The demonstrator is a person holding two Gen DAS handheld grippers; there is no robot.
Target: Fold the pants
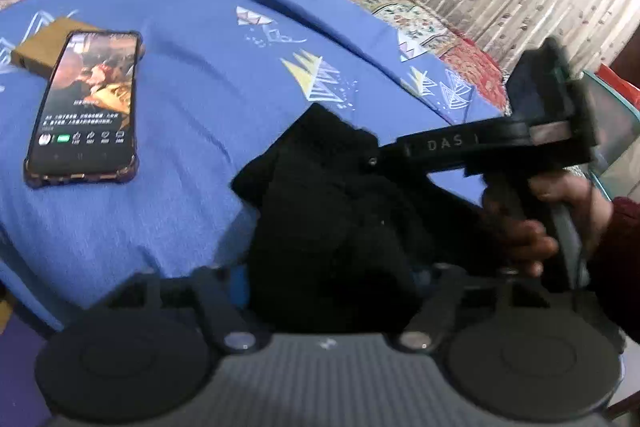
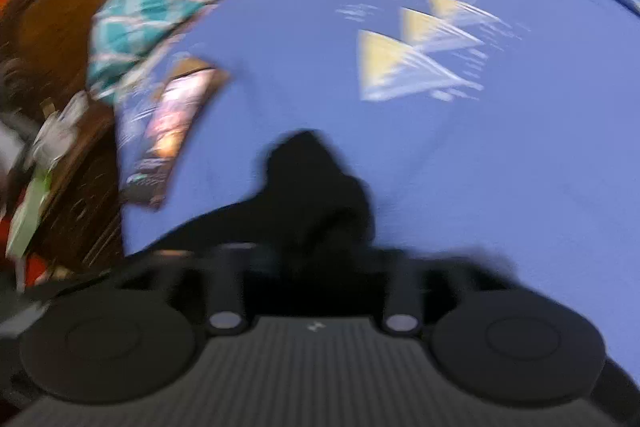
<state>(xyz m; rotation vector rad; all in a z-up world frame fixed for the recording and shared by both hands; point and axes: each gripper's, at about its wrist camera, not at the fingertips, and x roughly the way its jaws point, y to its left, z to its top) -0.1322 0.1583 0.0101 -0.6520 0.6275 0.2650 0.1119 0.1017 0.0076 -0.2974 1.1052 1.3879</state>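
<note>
On blue sheet (image 1: 192, 99), black pants (image 1: 320, 211), bunched, dark.

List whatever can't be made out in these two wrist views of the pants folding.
- Left wrist view: black pants are a dark, featureless bundle; legs and waistband can't be told apart, and they hide the left gripper's fingertips.
- Left wrist view: phone screen text is too small to read.
- Right wrist view: motion blur smears everything; the right gripper merges with the black cloth, so any grip is unclear.
</note>
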